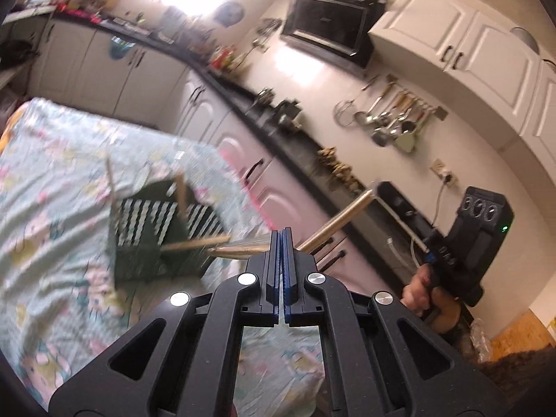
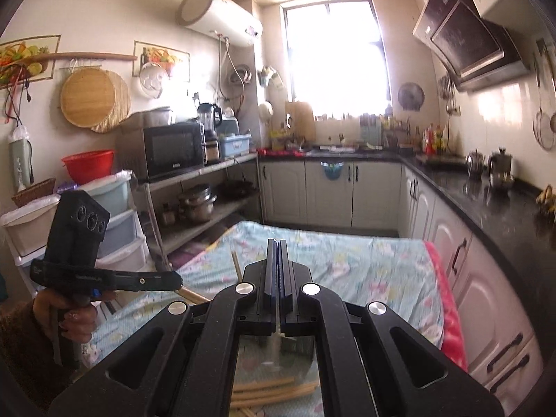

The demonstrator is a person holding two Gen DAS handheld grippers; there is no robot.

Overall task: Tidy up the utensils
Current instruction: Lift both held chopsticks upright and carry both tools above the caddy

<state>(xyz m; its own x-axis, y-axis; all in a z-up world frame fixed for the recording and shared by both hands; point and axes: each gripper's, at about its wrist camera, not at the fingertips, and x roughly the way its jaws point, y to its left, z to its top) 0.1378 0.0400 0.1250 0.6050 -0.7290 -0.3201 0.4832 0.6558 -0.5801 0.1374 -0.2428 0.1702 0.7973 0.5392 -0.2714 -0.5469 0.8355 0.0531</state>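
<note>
My left gripper (image 1: 282, 234) is shut on a wooden utensil (image 1: 333, 224) whose handle sticks out to the right of the jaws and whose other end points left over the table. A dark green slotted utensil basket (image 1: 153, 232) stands on the floral tablecloth (image 1: 52, 191), left of the left gripper, with wooden utensils (image 1: 180, 196) in it. My right gripper (image 2: 277, 243) is shut, with a thin utensil (image 2: 276, 344) hanging below between the jaws. Several wooden utensils (image 2: 271, 391) lie on the cloth under it. The left gripper also shows in the right wrist view (image 2: 179, 283).
A black countertop (image 1: 278, 139) with white cabinets runs along the right of the table. Ladles hang on a wall rail (image 1: 392, 114). A shelf rack with a microwave (image 2: 173, 151) and plastic drawers (image 2: 114, 215) stands left of the table. The other hand-held gripper (image 1: 465, 243) is at the right.
</note>
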